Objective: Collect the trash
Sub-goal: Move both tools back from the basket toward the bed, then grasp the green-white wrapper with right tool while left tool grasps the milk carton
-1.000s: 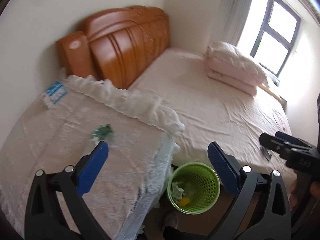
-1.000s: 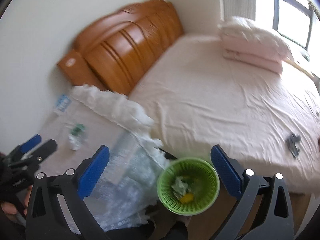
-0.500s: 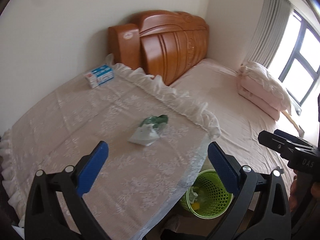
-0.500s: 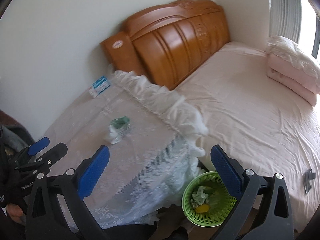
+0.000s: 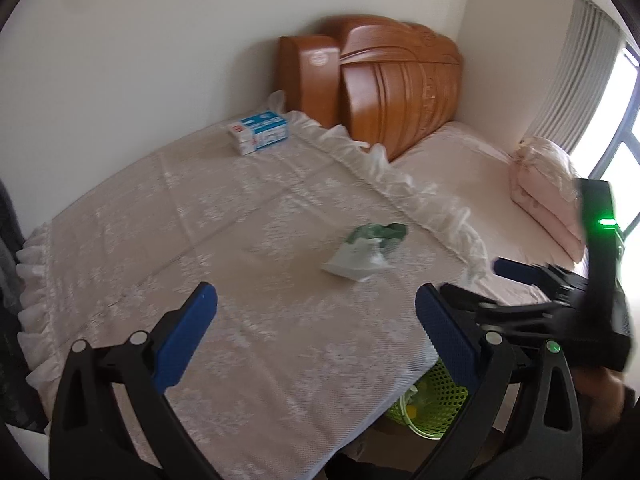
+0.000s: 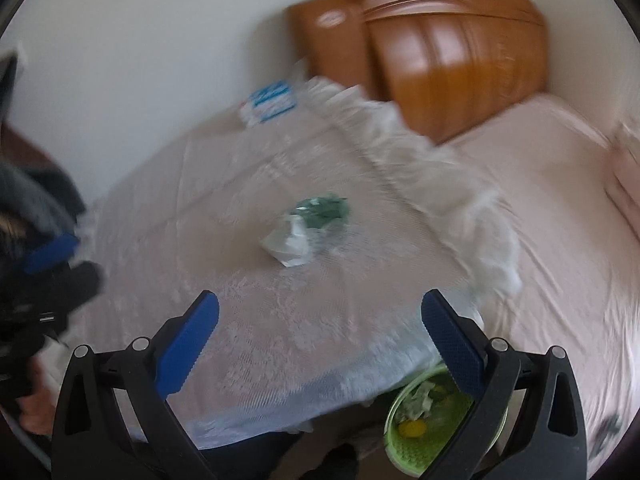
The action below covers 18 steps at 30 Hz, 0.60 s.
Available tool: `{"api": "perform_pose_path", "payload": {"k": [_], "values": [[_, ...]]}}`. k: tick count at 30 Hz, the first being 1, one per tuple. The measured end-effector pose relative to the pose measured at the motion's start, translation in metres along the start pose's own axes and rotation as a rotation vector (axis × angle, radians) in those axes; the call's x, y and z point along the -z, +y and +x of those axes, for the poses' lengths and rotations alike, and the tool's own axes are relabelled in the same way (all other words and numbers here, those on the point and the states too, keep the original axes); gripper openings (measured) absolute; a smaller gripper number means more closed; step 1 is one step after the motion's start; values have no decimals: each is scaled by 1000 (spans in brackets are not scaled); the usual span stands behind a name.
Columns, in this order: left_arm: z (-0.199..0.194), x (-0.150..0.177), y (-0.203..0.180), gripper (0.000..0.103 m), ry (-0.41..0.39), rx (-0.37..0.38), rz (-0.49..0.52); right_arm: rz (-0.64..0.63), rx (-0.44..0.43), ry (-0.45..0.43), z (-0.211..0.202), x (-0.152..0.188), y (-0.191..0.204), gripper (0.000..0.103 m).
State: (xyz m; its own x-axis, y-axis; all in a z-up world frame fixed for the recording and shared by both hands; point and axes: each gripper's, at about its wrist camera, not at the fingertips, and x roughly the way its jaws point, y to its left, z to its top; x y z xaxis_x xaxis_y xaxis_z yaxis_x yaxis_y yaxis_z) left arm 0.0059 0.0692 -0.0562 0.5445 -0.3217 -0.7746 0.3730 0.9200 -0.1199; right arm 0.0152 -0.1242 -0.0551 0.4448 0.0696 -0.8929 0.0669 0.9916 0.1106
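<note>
Two grippers (image 5: 316, 332) (image 6: 320, 334); one table (image 5: 240, 240); two wrappers (image 5: 356, 261) (image 5: 380, 234); one box (image 5: 261, 133); one bin (image 6: 424, 436); one bed (image 5: 472, 176).

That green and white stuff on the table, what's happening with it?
A person holds a gripper in each hand and is collecting trash. Both the left gripper and the right gripper are open and empty, pointed at the crumpled trash lying on the lace-covered table. Nothing has grabbed it yet. A green bin with some trash already inside sits on the floor by the table's near corner, next to the bed. A tissue pack lies at the far edge.
</note>
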Motion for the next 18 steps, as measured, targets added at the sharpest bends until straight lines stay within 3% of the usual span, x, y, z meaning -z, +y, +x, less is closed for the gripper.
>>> {"api": "perform_pose_path", "payload": {"k": [2, 7, 15, 17, 18], "values": [[1, 0, 10, 95, 5, -14, -22, 16, 11, 19, 20, -11, 1, 100], [4, 0, 35, 95, 18, -38, -77, 230, -16, 76, 63, -32, -4, 100], [21, -8, 73, 95, 52, -64, -85, 434, 93, 101, 117, -40, 4, 100], [27, -11, 81, 95, 58, -63, -81, 431, 119, 100, 123, -42, 9, 89], [29, -13, 84, 95, 61, -64, -79, 414, 141, 98, 126, -44, 13, 89]]}}
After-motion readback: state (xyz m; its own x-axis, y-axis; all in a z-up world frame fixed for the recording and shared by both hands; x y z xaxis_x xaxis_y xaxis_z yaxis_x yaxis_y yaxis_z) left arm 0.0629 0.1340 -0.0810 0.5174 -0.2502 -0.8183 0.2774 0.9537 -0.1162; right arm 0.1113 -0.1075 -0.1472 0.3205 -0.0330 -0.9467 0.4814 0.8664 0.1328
